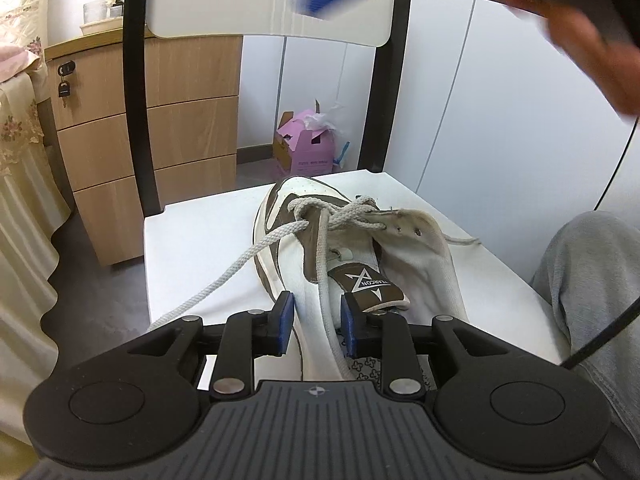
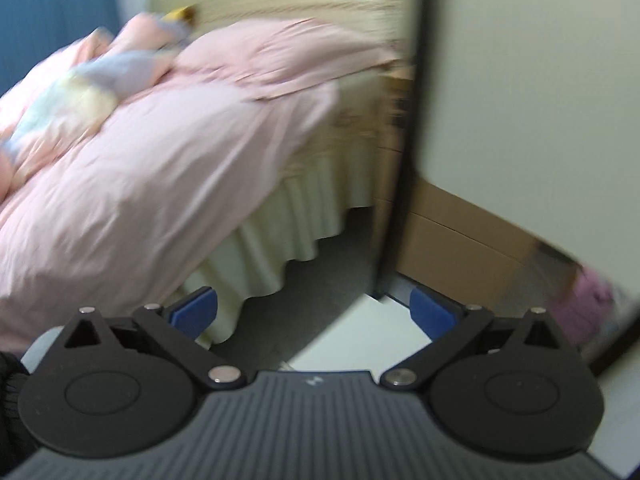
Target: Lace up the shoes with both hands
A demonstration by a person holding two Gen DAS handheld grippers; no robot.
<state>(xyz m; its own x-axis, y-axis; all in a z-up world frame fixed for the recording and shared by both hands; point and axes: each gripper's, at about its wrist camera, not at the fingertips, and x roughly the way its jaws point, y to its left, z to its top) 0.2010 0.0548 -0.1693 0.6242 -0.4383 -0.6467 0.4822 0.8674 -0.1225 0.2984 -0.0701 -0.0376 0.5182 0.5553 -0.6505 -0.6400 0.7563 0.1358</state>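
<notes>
The soft, limp lace (image 1: 326, 280) runs between the half-open left tool (image 1: 316, 326), not pinched. Take it near the eyelets. The right tool (image 2: 314, 312) is wide open, empty.

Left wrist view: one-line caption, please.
Left hand-held gripper straddles a lace over the brown-and-white sneaker on a white chair.

A home bedroom. Ahead and left of the right gripper (image 2: 314, 316) lies a bed (image 2: 160, 184) with pink bedding, a cream valance and a soft toy (image 2: 100, 80). Left of the left gripper (image 1: 316, 322), a wooden drawer unit (image 1: 160, 120) with keys in its lock; straight ahead, a white chair (image 1: 208, 236), white wardrobe doors (image 1: 500, 100) and a pink box (image 1: 306, 148) on the floor.
</notes>
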